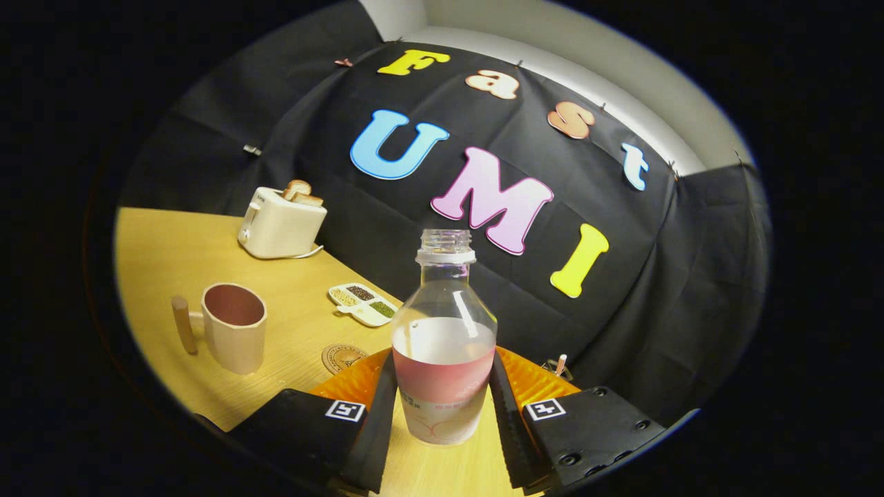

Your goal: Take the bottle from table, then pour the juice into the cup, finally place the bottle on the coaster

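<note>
Bottle (443, 345) upright between gripper (443, 400) fingers, both pressing its sides, uncapped

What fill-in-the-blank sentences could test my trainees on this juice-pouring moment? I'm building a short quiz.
1. The gripper has its two fingers pressed on the ____ of the bottle.
2. The bottle's cap is ____.
3. The round coaster lies between the bottle and the ____.
4. The toaster holds slices of ____.

Missing words: sides; off; cup; toast
</note>
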Demonstrator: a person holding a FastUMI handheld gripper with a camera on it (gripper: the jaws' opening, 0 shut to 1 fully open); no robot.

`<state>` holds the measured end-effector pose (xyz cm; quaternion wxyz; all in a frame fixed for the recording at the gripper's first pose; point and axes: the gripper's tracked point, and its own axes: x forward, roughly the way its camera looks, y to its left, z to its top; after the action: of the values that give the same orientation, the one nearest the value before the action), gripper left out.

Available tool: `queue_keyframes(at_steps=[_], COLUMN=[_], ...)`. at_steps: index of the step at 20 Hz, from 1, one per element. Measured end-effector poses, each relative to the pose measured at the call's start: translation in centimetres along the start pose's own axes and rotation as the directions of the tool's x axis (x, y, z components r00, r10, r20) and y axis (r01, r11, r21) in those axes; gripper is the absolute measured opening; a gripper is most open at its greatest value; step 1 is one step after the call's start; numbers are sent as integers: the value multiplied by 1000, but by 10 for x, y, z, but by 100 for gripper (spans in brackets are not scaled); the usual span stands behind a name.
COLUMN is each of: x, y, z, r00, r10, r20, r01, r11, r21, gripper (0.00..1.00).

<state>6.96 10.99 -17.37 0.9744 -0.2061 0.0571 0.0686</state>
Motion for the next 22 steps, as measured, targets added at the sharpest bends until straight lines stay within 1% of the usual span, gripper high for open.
queue_keyframes(at_steps=[4, 8, 15, 22], x=[-2, 4, 9, 12], y=[11, 28, 64, 88], z=[7, 12, 6, -1], r00=[1000, 998, 993, 989], r10=[-2, 6, 39, 62], r20=[-31, -59, -109, -136], r01=[-2, -23, -85, -133], r11=[990, 961, 882, 779], r21=[-138, -277, -463, -612], gripper=[69, 69, 69, 69])
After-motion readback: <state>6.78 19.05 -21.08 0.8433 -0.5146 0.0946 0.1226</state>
